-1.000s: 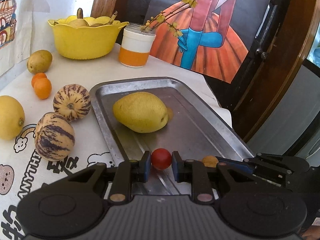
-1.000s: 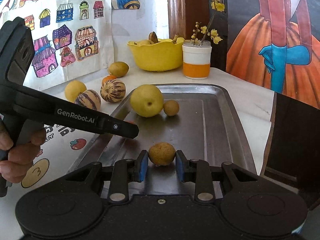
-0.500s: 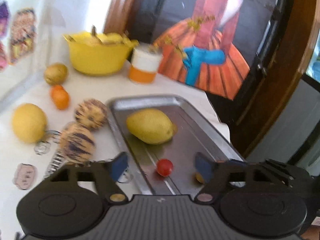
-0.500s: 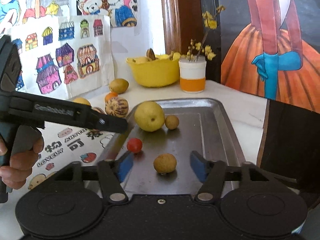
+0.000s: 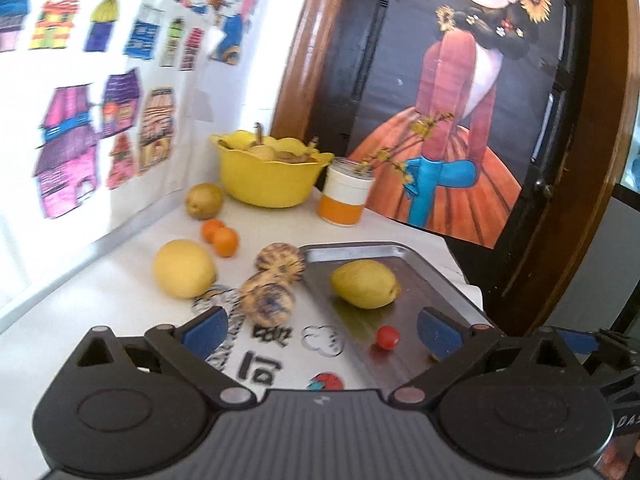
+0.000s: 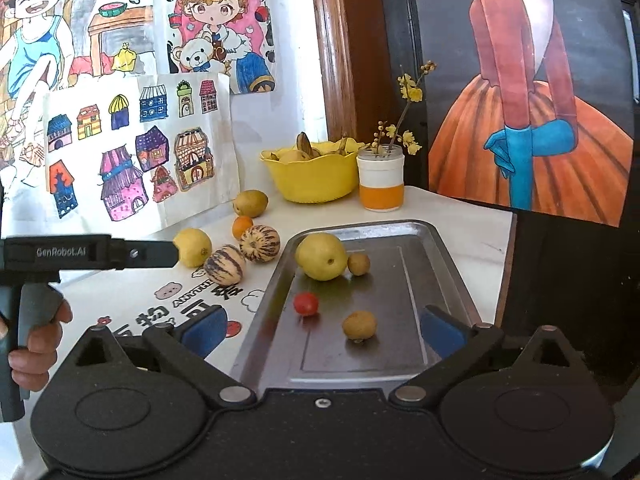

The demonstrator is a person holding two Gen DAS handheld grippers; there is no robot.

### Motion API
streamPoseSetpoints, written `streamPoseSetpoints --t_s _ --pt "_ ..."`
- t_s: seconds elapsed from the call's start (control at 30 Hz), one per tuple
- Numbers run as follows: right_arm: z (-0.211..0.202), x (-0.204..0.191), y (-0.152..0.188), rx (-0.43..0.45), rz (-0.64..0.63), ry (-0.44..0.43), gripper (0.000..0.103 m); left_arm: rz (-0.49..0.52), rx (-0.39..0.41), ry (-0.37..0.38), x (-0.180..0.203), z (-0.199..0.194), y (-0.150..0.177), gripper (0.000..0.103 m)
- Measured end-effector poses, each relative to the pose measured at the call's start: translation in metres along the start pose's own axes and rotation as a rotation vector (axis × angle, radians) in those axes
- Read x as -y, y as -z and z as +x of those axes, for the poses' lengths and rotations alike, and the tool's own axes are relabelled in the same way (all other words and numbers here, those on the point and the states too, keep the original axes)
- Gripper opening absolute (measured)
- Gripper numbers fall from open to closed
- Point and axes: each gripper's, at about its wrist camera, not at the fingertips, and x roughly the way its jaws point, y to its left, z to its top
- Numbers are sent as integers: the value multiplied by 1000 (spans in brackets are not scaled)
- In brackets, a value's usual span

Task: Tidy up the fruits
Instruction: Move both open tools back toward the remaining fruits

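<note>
Fruits on tray: four pieces are seen resting in the metal tray (image 6: 448, 256), nearest first: a small brown fruit (image 6: 359, 325), a cherry tomato (image 6: 306, 303), a large yellow fruit (image 6: 321, 256) and a second small brown fruit (image 6: 358, 263) touching it.
Right gripper (image 6: 320, 330): jaws are opening and spread wide; nothing is held, and the near brown fruit lies free on the tray beyond the pads.
Left gripper (image 5: 320, 330): jaws are opening, empty; the cherry tomato (image 5: 387, 337) lies free on the tray ahead.
Fruits left on cloth: two striped melons (image 6: 225, 264), a lemon (image 6: 193, 246), oranges (image 5: 220, 237) and a pear (image 6: 251, 203) are still outside the tray.
Far items: a yellow bowl (image 6: 316, 178) holding fruit and a jar (image 6: 380, 184) stand at the back.
Progress: judged under half done; five or six pieces remain to be gathered.
</note>
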Motion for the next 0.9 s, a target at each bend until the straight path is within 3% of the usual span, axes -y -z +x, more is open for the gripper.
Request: streamPoseSetpoints --t_s 0.47,0.9 --pt "-20 -63 19 -144 1 -64 102 -3 -87 -158 -57 -55 41 103" --pt "6 -142 30 -224 -87 -208 102 -42 -73 -280 -113 -104 54 103"
